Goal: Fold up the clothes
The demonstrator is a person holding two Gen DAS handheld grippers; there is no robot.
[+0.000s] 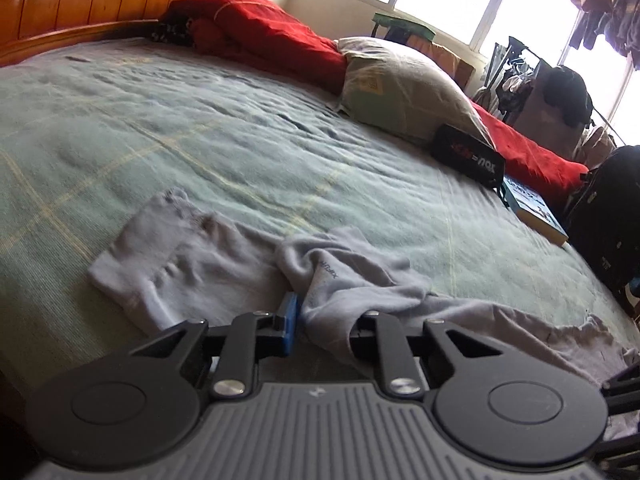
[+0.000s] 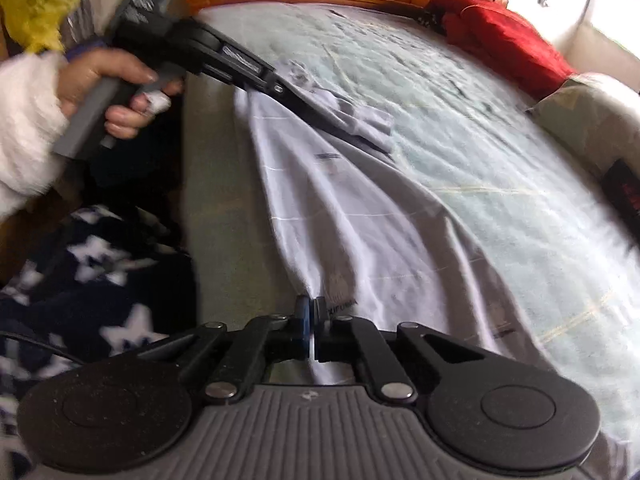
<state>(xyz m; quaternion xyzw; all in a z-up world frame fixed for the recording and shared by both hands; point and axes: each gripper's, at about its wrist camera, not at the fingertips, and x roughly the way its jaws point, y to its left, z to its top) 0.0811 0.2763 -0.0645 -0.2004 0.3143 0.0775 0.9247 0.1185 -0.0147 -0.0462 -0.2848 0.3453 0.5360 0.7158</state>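
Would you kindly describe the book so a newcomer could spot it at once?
Start at the green bed and follow its window-side edge past the pillow. The book lies flat just beyond the black pouch, the only thing there with a pale blue cover.

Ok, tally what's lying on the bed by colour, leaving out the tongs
Light grey: 1, the garment
Red: 1, the blanket
Beige: 1, the pillow
Black: 1, the pouch
Blue: 1, the book
Total: 5

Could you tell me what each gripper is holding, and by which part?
Both hold the grey garment: the right gripper pinches its near edge, the left gripper a bunched fold of it.
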